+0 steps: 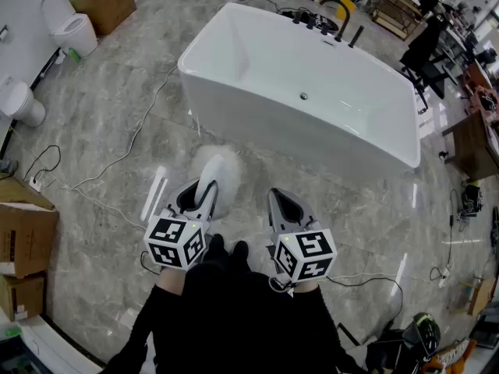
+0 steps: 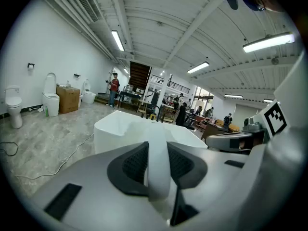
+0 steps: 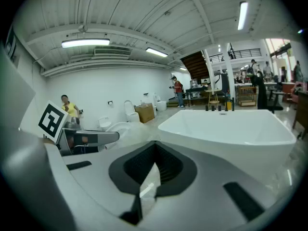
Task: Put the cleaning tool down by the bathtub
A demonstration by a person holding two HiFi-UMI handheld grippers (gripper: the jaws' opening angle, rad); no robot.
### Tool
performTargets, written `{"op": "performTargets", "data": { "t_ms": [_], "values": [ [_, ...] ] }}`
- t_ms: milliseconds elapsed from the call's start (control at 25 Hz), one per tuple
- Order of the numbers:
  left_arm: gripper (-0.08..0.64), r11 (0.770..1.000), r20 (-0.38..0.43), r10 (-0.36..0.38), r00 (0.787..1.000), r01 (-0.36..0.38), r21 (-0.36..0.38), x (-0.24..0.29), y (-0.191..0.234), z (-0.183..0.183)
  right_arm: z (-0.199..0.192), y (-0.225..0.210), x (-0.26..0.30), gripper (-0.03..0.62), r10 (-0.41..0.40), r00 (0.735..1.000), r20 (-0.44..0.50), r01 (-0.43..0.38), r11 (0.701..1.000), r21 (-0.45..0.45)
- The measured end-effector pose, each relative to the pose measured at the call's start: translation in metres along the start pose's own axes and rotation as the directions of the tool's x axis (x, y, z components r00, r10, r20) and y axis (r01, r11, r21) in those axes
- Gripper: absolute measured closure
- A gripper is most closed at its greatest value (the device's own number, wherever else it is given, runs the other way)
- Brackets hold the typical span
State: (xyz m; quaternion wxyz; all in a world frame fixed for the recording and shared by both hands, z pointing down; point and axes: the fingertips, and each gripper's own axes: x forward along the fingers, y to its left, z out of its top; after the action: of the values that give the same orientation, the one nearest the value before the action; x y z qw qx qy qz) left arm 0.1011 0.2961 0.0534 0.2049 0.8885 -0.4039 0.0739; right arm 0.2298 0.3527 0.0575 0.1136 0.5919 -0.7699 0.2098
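While the left gripper (image 1: 204, 195) is clamped on the cleaning tool (image 1: 221, 176), the tool sticks out forward from the jaws and is held off the grey marble floor (image 1: 109, 115). In the left gripper view the two dark pads (image 2: 131, 163) press from either side on the tool's flat white handle (image 2: 158, 170), which runs up between them. In the head view its fluffy white head (image 1: 226, 170) shows just past the jaw tips. Straight ahead of the tool, a short way beyond that head, stands the white bathtub (image 1: 273, 135), with its near wall facing the tool and its dark taps (image 1: 323, 22) on the far rim. Just to the tool's right is the right gripper (image 1: 279, 202), level with the left one and apart from it. Its jaws meet at the tips with nothing between them, as the right gripper view shows (image 3: 154, 150). Far off to the tool's left, against the wall, stand a white toilet (image 1: 72, 23) and a cardboard box (image 1: 105, 2). A thin white cable (image 1: 134, 140) trails over the floor to the tool's left.
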Motion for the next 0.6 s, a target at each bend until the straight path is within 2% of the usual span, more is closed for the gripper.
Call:
{"op": "performTargets", "data": {
  "t_ms": [280, 600],
  "values": [
    [0.462, 1.0, 0.005, 0.009, 1.0, -0.009, 0.002, -0.003, -0.002, -0.003, -0.004, -0.003, -0.003, 0.592, 0.002, 1.0, -0.005, -0.002, 1.0, -0.01],
    [0.461, 0.996, 0.04, 0.085, 0.996, -0.085, 0.003, -0.012, 0.011, 0.003, -0.004, -0.004, -0.007, 0.591, 0.041, 0.999, 0.015, -0.041, 0.999, -0.013]
  ]
}}
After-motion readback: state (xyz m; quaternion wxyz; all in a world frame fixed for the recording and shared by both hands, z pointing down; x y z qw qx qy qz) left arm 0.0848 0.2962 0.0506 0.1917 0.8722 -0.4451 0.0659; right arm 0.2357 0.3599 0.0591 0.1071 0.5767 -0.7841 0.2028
